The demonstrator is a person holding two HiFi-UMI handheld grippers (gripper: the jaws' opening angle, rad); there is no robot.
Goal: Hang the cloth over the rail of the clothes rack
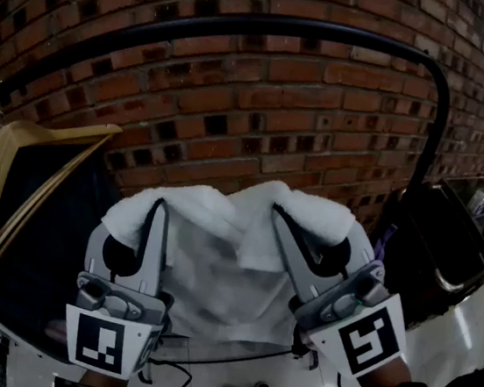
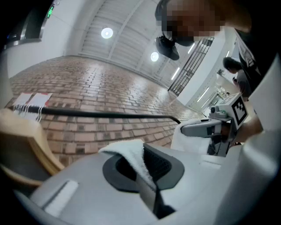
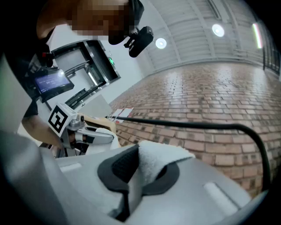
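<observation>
The white cloth (image 1: 219, 269) hangs spread between the two grippers, below the black rail (image 1: 290, 27) of the clothes rack and clear of it. The left gripper (image 1: 159, 221) and the right gripper (image 1: 284, 225) each have their jaws clamped tight on an upper corner. Behind is a brick wall (image 1: 259, 129), with wooden hangers (image 1: 15, 172) at the left.

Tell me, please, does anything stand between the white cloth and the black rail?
Nothing visible does. The cloth, pinched by the left gripper and the right gripper, hangs below the rail with open space between; the wooden hangers sit to the left.
</observation>
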